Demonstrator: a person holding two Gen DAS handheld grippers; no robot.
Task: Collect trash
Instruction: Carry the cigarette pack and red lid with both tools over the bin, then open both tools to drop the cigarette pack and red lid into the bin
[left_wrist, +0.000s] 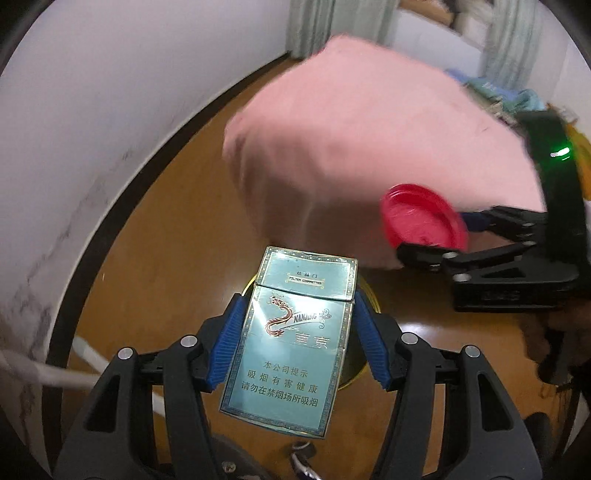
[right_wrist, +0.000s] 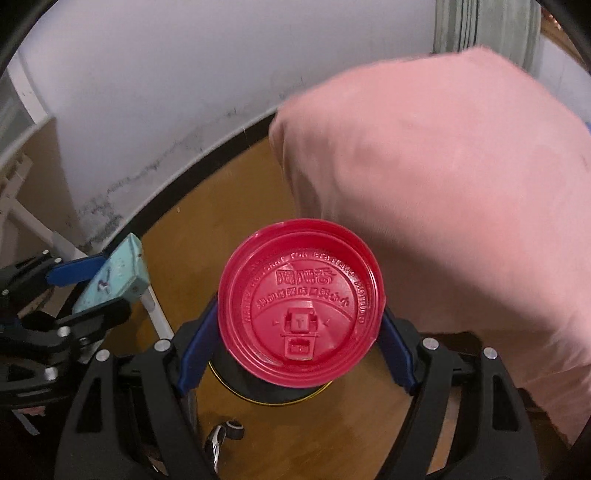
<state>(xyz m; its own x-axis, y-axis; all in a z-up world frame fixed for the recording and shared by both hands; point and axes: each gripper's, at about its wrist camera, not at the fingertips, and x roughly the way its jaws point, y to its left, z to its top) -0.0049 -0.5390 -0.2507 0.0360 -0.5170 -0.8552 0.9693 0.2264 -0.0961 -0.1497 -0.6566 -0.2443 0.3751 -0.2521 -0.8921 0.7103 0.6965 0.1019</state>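
A teal cigarette pack (left_wrist: 288, 347) stands upright between the blue pads of my left gripper (left_wrist: 299, 297), which is shut on its two long sides. My right gripper (right_wrist: 300, 310) is shut on the rim of a round red cup lid (right_wrist: 299, 302), held flat. Beneath both lies a round dark container with a gold rim (right_wrist: 266, 400), mostly hidden by the lid; the same rim (left_wrist: 371, 299) peeks out beside the pack. The right gripper (left_wrist: 436, 236) with the lid (left_wrist: 421, 216) shows at the right of the left wrist view. The left gripper (right_wrist: 110, 284) with the pack (right_wrist: 118, 273) shows at the left of the right wrist view.
A large pink cloth mass (left_wrist: 369, 147) (right_wrist: 461, 203) bulges close behind and to the right of both grippers. The floor is brown wood (left_wrist: 177, 221), bounded by a black baseboard (left_wrist: 110, 236) and a scuffed white wall (right_wrist: 166, 92). A white bar (right_wrist: 157, 314) lies at the left.
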